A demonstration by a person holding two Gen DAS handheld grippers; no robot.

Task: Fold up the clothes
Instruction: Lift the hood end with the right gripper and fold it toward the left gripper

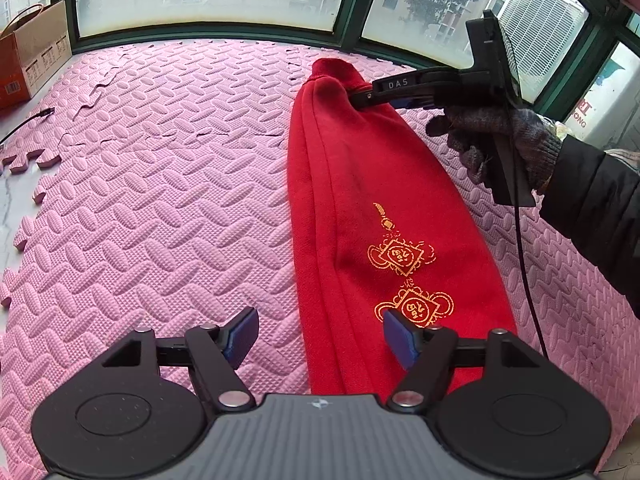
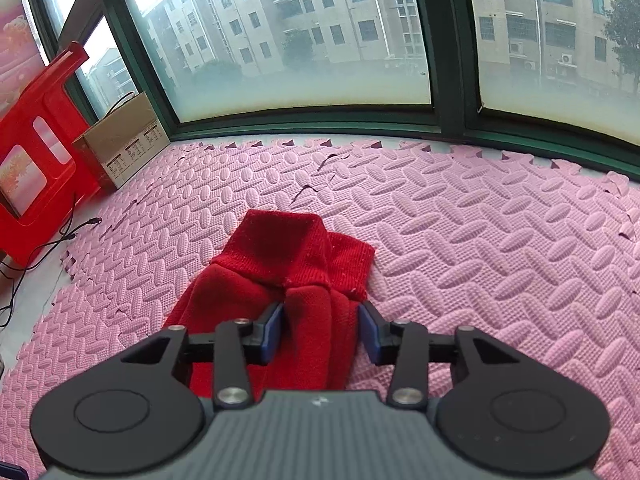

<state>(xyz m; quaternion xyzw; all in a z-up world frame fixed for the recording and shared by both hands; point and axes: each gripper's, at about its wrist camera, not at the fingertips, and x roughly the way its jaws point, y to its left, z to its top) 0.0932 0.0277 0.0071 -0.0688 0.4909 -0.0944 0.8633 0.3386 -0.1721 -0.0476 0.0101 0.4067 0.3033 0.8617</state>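
A red garment [image 1: 360, 184] with gold prints, folded into a long narrow strip, lies on the pink foam mat [image 1: 160, 200]. My left gripper [image 1: 320, 332] hovers open over its near end, one pad above the mat and the other above the cloth, gripping nothing. At the far end, by the ribbed cuffs [image 2: 280, 248], my right gripper [image 2: 322, 320] is shut on the bunched red cloth [image 2: 320, 320], which fills the gap between its blue pads. In the left wrist view, a gloved hand [image 1: 500, 144] holds the right gripper [image 1: 356, 98], its tips at the garment's right edge.
A cardboard box [image 2: 124, 144] and a red plastic stool [image 2: 36, 152] stand at the mat's left, with black cables [image 2: 60, 236] on the bare floor beside them. Green-framed windows [image 2: 304, 116] close off the far side. The mat's jigsaw edge [image 1: 24, 160] ends on the left.
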